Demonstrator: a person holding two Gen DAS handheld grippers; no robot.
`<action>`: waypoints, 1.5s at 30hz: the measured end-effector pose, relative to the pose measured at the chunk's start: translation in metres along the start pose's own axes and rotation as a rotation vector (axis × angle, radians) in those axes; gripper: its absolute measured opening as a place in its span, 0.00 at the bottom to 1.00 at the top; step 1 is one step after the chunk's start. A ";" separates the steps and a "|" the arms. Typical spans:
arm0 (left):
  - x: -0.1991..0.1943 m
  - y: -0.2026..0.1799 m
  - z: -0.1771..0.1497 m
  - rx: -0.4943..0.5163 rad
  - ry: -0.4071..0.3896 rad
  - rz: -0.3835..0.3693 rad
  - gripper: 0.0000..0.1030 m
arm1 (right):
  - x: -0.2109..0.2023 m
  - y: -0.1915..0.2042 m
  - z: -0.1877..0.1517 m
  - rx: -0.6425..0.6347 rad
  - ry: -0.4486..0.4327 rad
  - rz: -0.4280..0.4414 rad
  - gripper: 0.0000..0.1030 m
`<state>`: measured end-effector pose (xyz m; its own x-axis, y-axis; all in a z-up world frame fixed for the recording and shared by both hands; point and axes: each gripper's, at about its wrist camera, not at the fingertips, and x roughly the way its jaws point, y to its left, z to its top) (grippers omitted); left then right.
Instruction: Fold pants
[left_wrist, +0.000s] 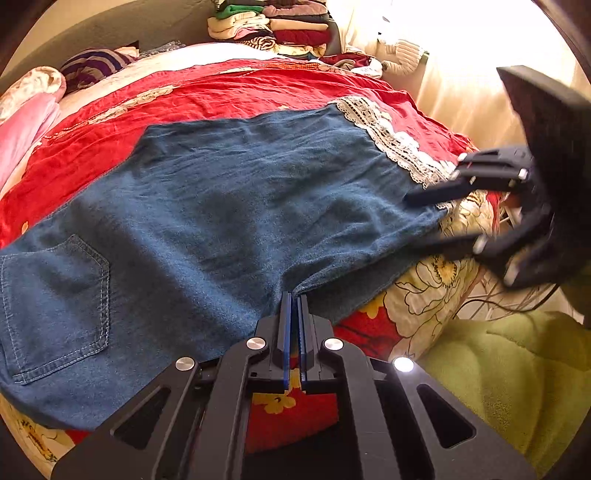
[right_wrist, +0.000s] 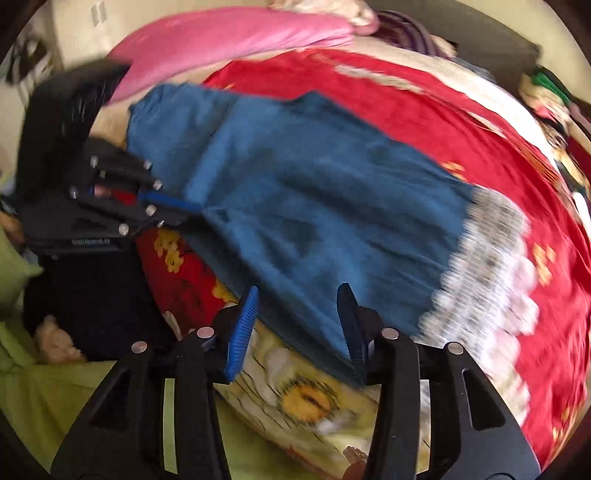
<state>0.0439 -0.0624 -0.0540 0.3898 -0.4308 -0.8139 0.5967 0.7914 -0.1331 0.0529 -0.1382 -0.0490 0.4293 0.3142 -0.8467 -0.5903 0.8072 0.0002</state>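
Blue denim pants with a white lace hem lie flat across a red floral bedspread, back pocket at the left. My left gripper is shut on the near edge of the pants at the crotch seam; it also shows at the left of the right wrist view. My right gripper is open, its fingers straddling the near edge of the pant leg by the lace hem. It shows blurred at the right of the left wrist view.
A stack of folded clothes sits at the far end of the bed. A pink pillow and striped cloth lie at the far side. A green blanket lies below the bed edge.
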 end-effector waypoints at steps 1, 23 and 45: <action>0.000 0.000 0.000 0.001 0.001 -0.003 0.03 | 0.007 0.005 0.001 -0.029 0.002 -0.010 0.36; -0.049 0.035 0.013 -0.065 -0.057 -0.035 0.53 | -0.044 -0.077 -0.005 0.200 -0.120 0.034 0.44; 0.056 0.140 0.120 -0.272 -0.010 0.000 0.67 | 0.033 -0.235 0.008 0.640 -0.162 0.107 0.35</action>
<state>0.2335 -0.0279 -0.0497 0.3979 -0.4339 -0.8084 0.3867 0.8783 -0.2811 0.2111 -0.3136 -0.0729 0.5179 0.4397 -0.7337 -0.1351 0.8890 0.4375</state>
